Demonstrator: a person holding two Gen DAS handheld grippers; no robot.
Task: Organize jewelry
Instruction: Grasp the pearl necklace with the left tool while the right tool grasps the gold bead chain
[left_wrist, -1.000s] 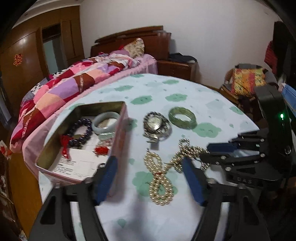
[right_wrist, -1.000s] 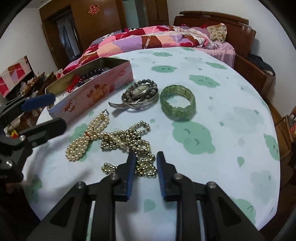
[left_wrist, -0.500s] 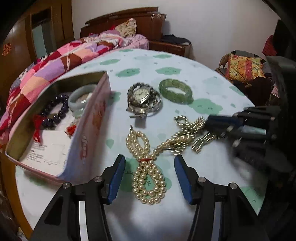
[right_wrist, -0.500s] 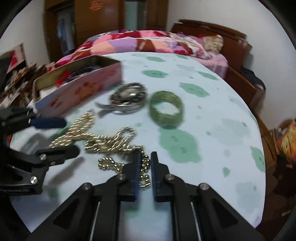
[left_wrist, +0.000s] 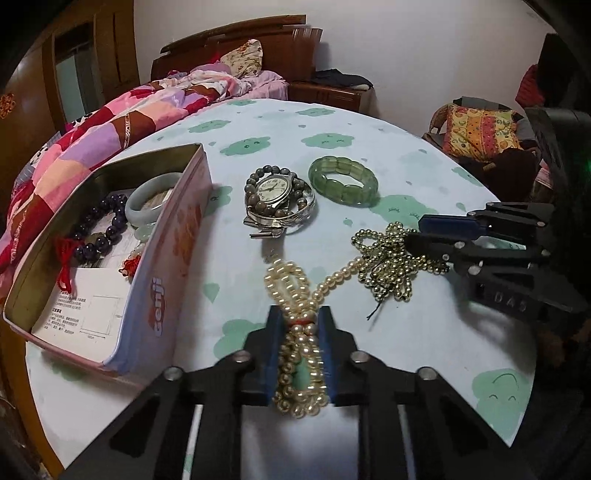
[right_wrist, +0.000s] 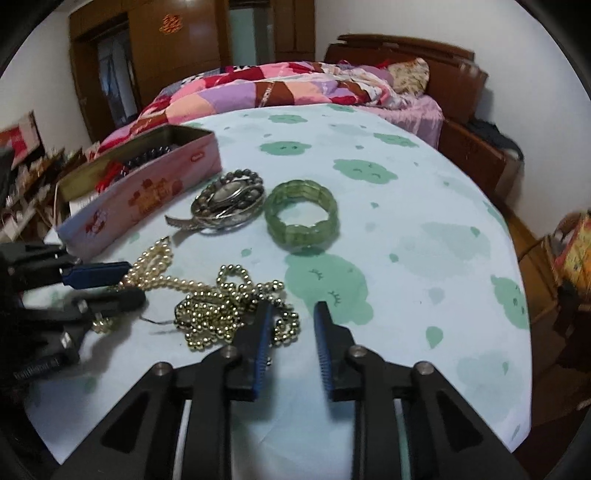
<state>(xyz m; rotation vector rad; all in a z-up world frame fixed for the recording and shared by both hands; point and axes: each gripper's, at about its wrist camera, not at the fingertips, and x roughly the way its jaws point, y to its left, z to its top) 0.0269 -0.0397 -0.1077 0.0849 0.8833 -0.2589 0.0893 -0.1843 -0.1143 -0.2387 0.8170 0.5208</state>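
While the pearl necklace sits between the blue pads, each view tells its own part.

Left wrist view: 
- left hand-held gripper (left_wrist: 300, 347): its jaws are closing, and the pads press on the pearl necklace (left_wrist: 299, 325) from both sides.
- where the pearls lie: at the near middle of the tabletop (left_wrist: 424, 332), with the long bunch running from near to far, straight along the fingers.
- one loose strand: it runs off to the far right and meets the gold bead chain (left_wrist: 391, 266).
- pink tin (left_wrist: 162, 280): it stands just to the left of the pearls, open on top, with a purple bead bracelet (left_wrist: 98, 230) and a pale bangle (left_wrist: 151, 201) inside.
- watch (left_wrist: 275, 194) and green bracelet (left_wrist: 343, 181): both lie farther away, out on the tabletop.
- right hand-held gripper (left_wrist: 428, 234): it comes in from the right, with its tips at the gold bead chain.

Right wrist view: 
- right hand-held gripper (right_wrist: 293, 325): its jaws are opening and nothing is between the pads; the gold bead chain (right_wrist: 229, 310) lies just left of the left pad.
- left hand-held gripper (right_wrist: 122, 282): seen at the far left, tips on the pearl necklace (right_wrist: 155, 266).
- pink tin (right_wrist: 147, 195): far left, well away from this side.

What the next move turns on: the tin is left of the pearls and the left hand is nearer to it. I think the pearls go there, but the strand touching the gold chain may drag it along.
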